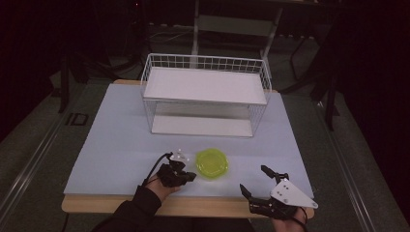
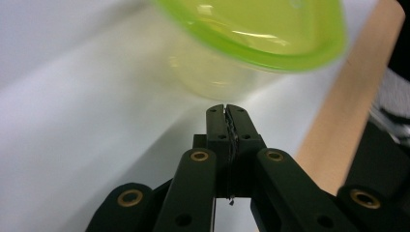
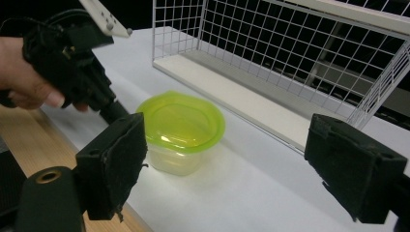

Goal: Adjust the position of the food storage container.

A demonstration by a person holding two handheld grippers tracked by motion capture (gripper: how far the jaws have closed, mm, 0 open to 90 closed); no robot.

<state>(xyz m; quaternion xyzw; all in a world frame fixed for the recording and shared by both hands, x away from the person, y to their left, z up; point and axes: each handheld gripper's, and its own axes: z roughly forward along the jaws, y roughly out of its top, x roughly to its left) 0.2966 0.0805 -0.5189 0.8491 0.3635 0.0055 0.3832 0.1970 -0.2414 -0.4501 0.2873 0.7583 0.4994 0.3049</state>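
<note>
Right, from the high view I have the green-lidded plastic container [image 1: 212,164] sitting on the white bench [image 1: 121,145] near its front edge, in front of the white wire shelf rack [image 1: 205,94], with my left claw [image 1: 189,176] just beside it on the left and my right claw [image 1: 251,181] well apart to the right, spread wide. In the left gripper view the left claw [image 2: 226,108] is clenched on nothing, its tips right at the clear tub wall under the lid's rim; I judge that any push from here would shove or tip the light container instead of gripping it. In the right gripper view the right claw [image 3: 227,159] is released, its pads [image 3: 113,162] framing the container [image 3: 181,135] from a distance, with the left claw close behind it; my worry is that closing in from both sides could knock the two claws together or skid the tub toward the bench's wooden edge [image 3: 29,140].
</note>
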